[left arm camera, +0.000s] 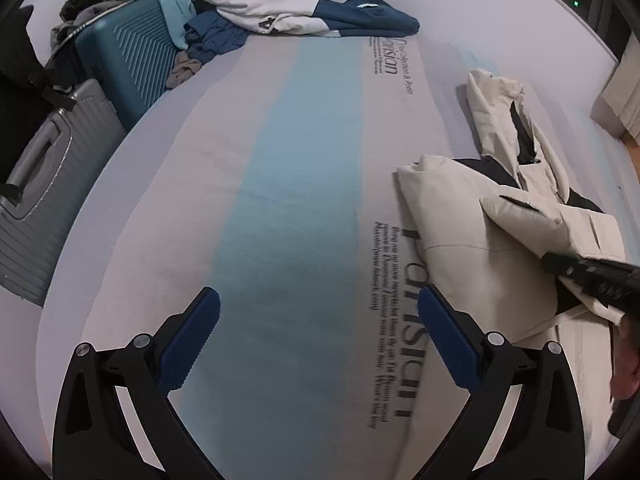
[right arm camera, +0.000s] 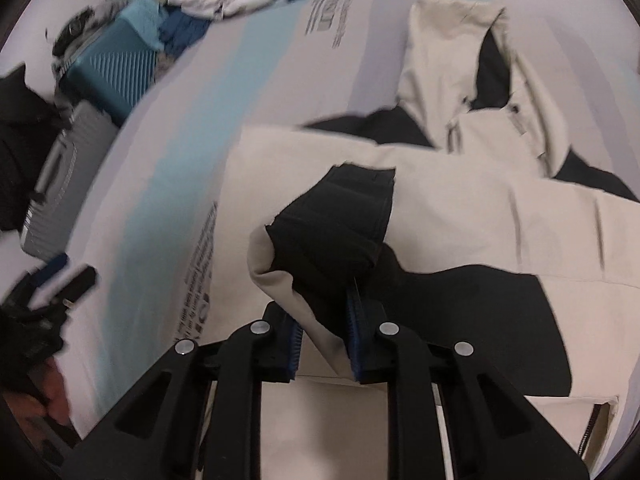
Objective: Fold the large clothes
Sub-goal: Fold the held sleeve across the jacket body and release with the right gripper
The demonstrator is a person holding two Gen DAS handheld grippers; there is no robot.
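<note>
A cream jacket (left arm camera: 460,220) with black lining lies crumpled on the right half of the mattress (left arm camera: 280,160). In the right wrist view the jacket (right arm camera: 460,200) fills the middle. My right gripper (right arm camera: 324,312) is shut on a raised fold of it, cream outside and black inside, pinched between the blue pads (right arm camera: 356,320). My left gripper (left arm camera: 318,292) hangs open above the bare blue stripe of the mattress, left of the jacket and apart from it. Nothing is between its fingers. The sleeve and hood end (left arm camera: 504,120) stretches toward the far right.
A pile of white and navy clothes (left arm camera: 280,8) sits at the far end of the mattress. A teal suitcase (left arm camera: 132,60) and a grey suitcase (left arm camera: 44,184) stand along the left side. A hand (left arm camera: 626,372) shows at the right edge.
</note>
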